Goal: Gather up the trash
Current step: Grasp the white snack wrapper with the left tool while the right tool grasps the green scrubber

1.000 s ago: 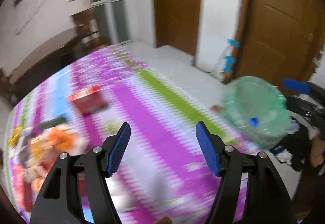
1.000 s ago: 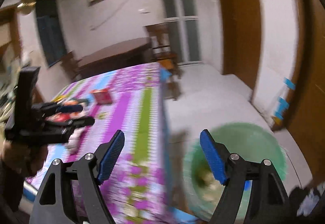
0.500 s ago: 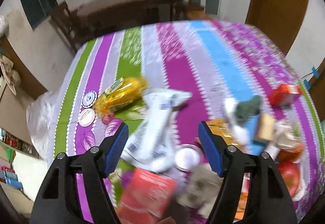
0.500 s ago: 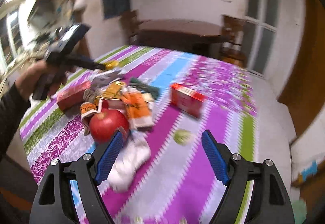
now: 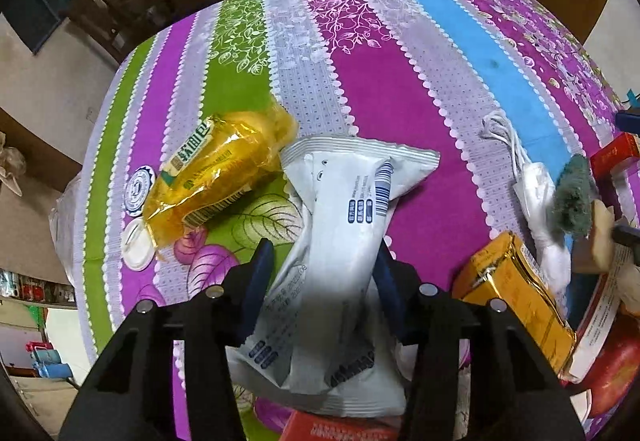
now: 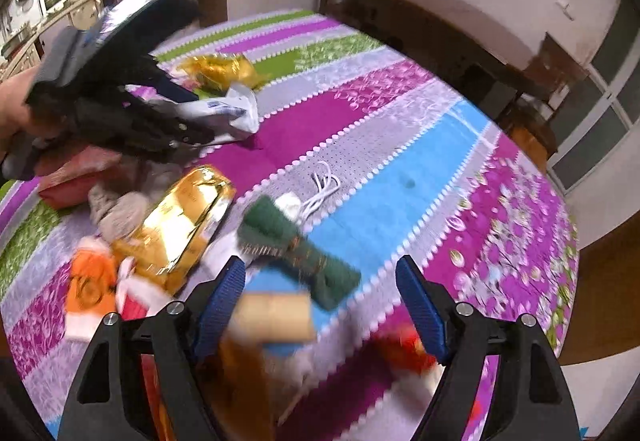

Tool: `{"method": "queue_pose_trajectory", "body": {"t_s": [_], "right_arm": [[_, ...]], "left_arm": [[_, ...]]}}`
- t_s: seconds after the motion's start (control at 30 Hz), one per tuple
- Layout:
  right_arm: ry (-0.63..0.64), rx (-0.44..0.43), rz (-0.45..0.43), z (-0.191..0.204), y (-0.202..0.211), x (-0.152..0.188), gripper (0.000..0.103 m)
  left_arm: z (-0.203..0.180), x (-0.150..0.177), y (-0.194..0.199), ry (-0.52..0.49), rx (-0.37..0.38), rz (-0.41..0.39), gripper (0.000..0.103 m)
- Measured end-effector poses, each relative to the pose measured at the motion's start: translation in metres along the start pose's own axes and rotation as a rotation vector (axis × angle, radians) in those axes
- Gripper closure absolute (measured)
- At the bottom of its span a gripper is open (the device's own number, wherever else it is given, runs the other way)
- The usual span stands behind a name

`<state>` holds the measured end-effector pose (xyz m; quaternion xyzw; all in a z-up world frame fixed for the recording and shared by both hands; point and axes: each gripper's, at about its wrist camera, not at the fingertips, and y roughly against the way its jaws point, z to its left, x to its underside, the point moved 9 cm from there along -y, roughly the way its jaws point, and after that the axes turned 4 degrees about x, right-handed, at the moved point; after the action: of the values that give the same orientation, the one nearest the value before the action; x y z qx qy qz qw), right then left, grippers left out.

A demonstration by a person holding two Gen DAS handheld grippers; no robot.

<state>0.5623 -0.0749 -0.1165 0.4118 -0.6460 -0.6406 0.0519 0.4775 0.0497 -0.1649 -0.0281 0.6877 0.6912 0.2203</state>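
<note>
Left wrist view
Left tool (image 5: 320,281): its jaws have just been closing, and the white wrapper sits right between them; both blue pads look pressed to its sides, so it has hold of it.
White wrapper (image 5: 344,225): a long flat pack, long axis running straight ahead of the tool, sealed crimped end pointing away, near end passing back under the jaws.
Yellow wrapper (image 5: 216,177): ahead and to the left of the tool, lying slantwise, touching the white wrapper's far corner.
Gold pack (image 5: 516,297): just right of the tool, angled back toward it.
Bench (image 5: 400,73): striped cloth, purple, green, blue, grey, stretching away ahead.

Right wrist view
Right tool (image 6: 320,297): jaws stand wide apart and grip nothing; blurred clutter lies below and between them.
Green cloth roll (image 6: 300,241): just ahead of the tool, long axis slanting from far left to near right.
Gold pack: ahead and left of the right tool.
White cable (image 6: 324,189): farther ahead, loose coil on the bench.
Left tool, seen from here: far ahead to the left, in a hand (image 6: 16,109), with the white wrapper sticking out beyond its tips.
</note>
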Motion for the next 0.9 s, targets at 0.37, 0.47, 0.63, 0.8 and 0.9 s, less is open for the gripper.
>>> {"method": "queue_pose_trajectory", "body": {"t_s": [0.37, 0.47, 0.63, 0.8, 0.9], "right_arm": [[0.080, -0.042, 0.107, 0.015, -0.037, -0.007, 0.048], [0.069, -0.053, 0.098, 0.017, -0.036, 0.000, 0.057], [0.041, -0.004, 0.022, 0.021, -0.025, 0.008, 0.084], [-0.116, 0.020, -0.148, 0.011, 0.018, 0.006, 0.087], [-0.216, 0.042, -0.257, 0.013, 0.058, 0.011, 0.087]], "left_arm": [[-0.005, 0.001, -0.001, -0.011, -0.023, -0.039, 0.063], [-0.007, 0.002, 0.002, -0.013, -0.035, -0.057, 0.072], [-0.005, 0.002, 0.018, -0.001, -0.114, -0.127, 0.078], [-0.001, -0.002, 0.069, 0.072, -0.109, -0.278, 0.078], [-0.009, 0.010, 0.113, 0.102, -0.101, -0.400, 0.078]]}}
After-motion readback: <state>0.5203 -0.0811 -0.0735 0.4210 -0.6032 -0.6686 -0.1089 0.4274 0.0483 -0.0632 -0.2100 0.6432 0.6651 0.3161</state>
